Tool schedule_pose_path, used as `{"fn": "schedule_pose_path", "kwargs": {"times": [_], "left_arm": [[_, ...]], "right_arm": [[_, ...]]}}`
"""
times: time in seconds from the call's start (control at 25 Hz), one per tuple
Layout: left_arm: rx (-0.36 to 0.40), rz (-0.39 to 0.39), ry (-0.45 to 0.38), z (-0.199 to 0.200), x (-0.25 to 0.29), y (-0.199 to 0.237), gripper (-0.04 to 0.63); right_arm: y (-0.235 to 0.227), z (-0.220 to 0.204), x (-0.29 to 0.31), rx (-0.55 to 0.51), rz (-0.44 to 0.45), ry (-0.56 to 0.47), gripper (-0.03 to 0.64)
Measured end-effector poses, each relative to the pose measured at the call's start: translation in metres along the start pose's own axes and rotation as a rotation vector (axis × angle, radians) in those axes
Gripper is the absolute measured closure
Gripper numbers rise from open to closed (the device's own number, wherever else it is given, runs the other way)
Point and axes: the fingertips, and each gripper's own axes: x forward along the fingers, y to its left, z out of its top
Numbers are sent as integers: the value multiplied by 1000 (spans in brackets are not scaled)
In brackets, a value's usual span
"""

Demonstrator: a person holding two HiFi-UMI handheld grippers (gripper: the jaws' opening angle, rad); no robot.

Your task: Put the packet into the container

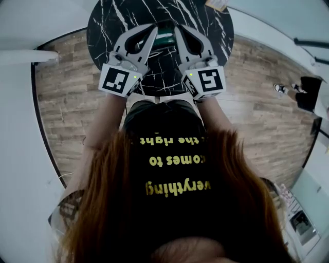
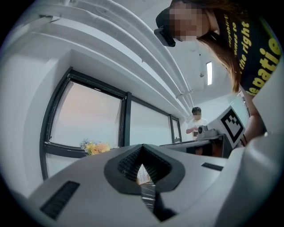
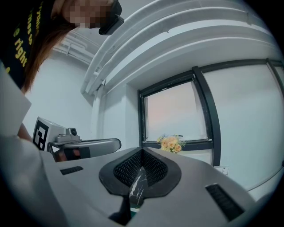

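In the head view both grippers lie side by side over a round black marble table [image 1: 108, 20], tips pointing away from me. My left gripper [image 1: 152, 30] and right gripper [image 1: 177, 30] both have their jaws together with nothing held. Between their tips shows a dark green thing [image 1: 165, 37], perhaps the container; most of it is hidden. A tan packet-like thing [image 1: 218, 4] lies at the table's far right edge. The left gripper view has the left gripper [image 2: 142, 153] shut, a sliver of marble showing past it. The right gripper view shows the same of the right gripper [image 3: 142, 155].
Wood-pattern floor [image 1: 67, 102] surrounds the table. Someone's shoes [image 1: 280, 88] stand at the right. Both gripper views face a dark-framed window [image 3: 177, 115] with a bunch of flowers [image 3: 171, 143] on its sill. Another person [image 2: 196, 119] stands far off in the left gripper view.
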Motion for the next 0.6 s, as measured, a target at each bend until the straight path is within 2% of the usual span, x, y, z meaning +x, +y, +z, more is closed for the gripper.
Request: {"fn": "schedule_pose_path", "kwargs": {"times": [0.6], "left_arm": [[-5,3,1,-2,3,-3,595]], "right_arm": [[-3,2,-5,-6,-1,-3,600]]}}
